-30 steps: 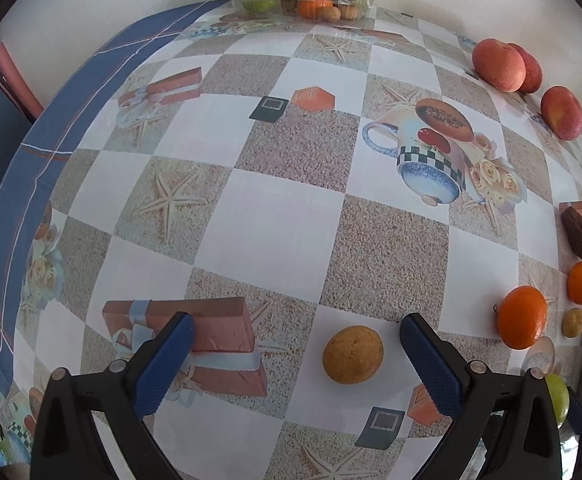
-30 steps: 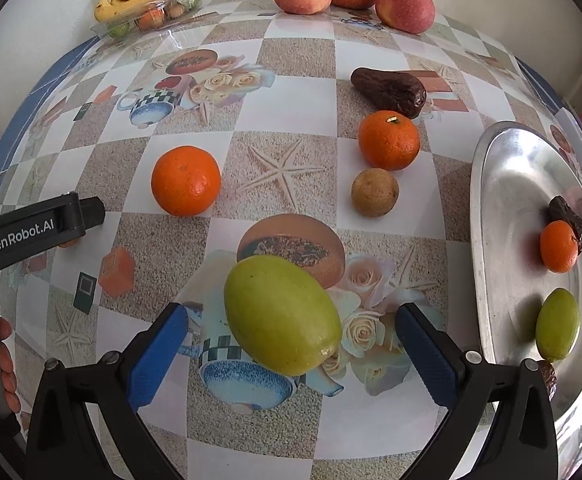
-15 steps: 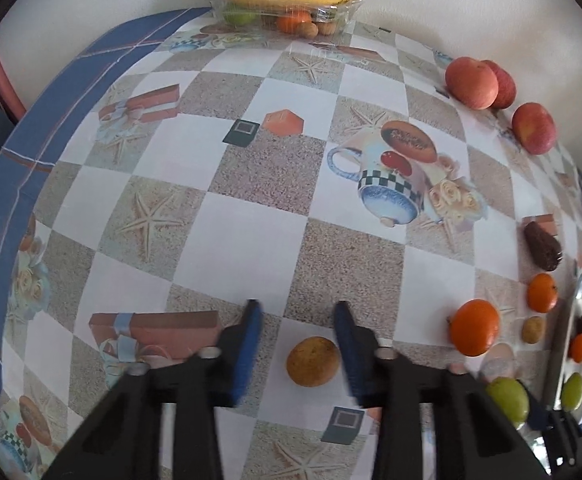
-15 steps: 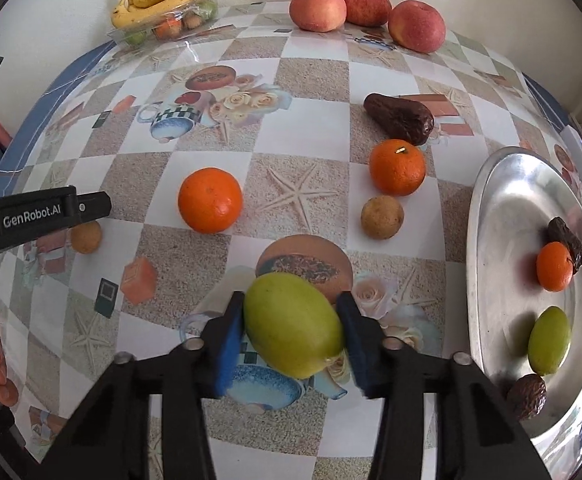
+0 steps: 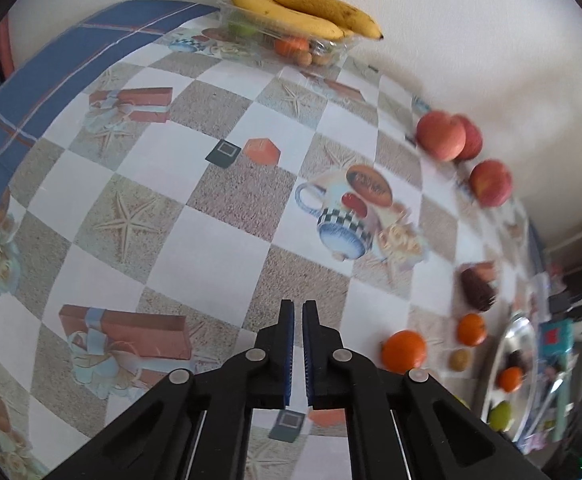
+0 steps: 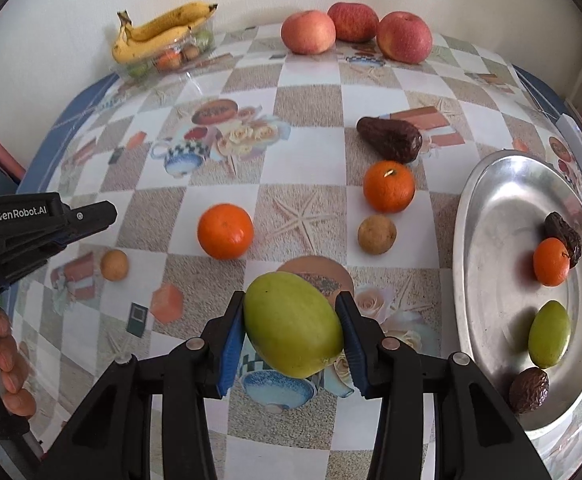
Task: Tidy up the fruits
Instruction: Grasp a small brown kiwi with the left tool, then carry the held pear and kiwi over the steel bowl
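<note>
The right gripper [image 6: 293,326] is clamping a big green fruit [image 6: 293,324] between its blue pads, holding it near the camera; whether it is touching the table [image 6: 311,148] is hard to tell, since the fruit is blocking what is under it. The left gripper [image 5: 298,320] is showing its fingers pressed nearly together with nothing between them. In the right view it is coming in from the left edge, partly cut off, with "GenRobot.AI" readable on its side and a hand [image 6: 5,360] wrapping the handle. A small tan fruit [image 6: 114,265] is sitting on the table just below its tip, hidden in the left view. The silver tray [image 6: 491,240] is cut off at the right, holding a small orange [image 6: 551,262], a green fruit, and two dark wrinkled ones. Bananas [image 6: 159,32] are lying over a clear tub [image 6: 171,54] whose contents are hard to make out. The right edge of the left view is blurring.
</note>
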`<state>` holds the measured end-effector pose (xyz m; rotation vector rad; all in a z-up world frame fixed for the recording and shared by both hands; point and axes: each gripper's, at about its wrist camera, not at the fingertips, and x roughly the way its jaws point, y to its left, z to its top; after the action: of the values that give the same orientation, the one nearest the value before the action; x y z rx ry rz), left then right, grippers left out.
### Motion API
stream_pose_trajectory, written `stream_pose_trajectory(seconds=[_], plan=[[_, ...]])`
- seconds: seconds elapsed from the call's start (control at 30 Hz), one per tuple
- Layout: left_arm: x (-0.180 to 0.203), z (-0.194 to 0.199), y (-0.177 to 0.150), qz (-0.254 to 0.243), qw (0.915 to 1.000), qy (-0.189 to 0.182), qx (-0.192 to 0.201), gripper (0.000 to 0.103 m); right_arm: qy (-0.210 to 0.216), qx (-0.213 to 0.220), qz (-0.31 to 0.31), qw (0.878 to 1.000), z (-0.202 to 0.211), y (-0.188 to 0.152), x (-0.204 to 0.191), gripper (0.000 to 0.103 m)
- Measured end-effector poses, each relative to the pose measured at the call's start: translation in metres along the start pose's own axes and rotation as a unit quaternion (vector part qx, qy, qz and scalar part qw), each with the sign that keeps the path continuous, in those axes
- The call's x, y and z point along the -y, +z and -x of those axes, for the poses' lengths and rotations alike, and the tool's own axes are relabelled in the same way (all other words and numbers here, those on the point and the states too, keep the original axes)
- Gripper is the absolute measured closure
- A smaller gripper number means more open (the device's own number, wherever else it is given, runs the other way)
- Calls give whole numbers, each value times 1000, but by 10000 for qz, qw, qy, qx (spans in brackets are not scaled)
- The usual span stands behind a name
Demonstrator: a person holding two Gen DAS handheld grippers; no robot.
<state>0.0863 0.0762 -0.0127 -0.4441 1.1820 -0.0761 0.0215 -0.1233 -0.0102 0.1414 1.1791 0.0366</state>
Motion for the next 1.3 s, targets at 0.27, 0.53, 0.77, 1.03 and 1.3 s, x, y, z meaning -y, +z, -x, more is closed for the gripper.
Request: stream_pose_trajectory(seconds=[0.27, 0.53, 0.77, 1.03, 1.3], plan=[[-20, 2, 0, 456, 9988, -116, -153, 98, 23, -10, -62, 10000, 4, 1, 0, 57], [-10, -11, -7, 17, 9988, 229, -436, 87, 102, -38, -175, 9998, 5, 2, 5, 57], [-3, -12, -15, -351, 9956, 639, -589, 62, 145, -84, -242, 9996, 5, 2, 8, 57], [3, -9, -21, -460, 9947, 580, -716, 76, 162, -92, -335, 9993, 7, 2, 11, 57], [24, 12, -17, -575, 9970, 342, -378, 76, 152, 207, -509, 9984, 26, 8, 22, 57]])
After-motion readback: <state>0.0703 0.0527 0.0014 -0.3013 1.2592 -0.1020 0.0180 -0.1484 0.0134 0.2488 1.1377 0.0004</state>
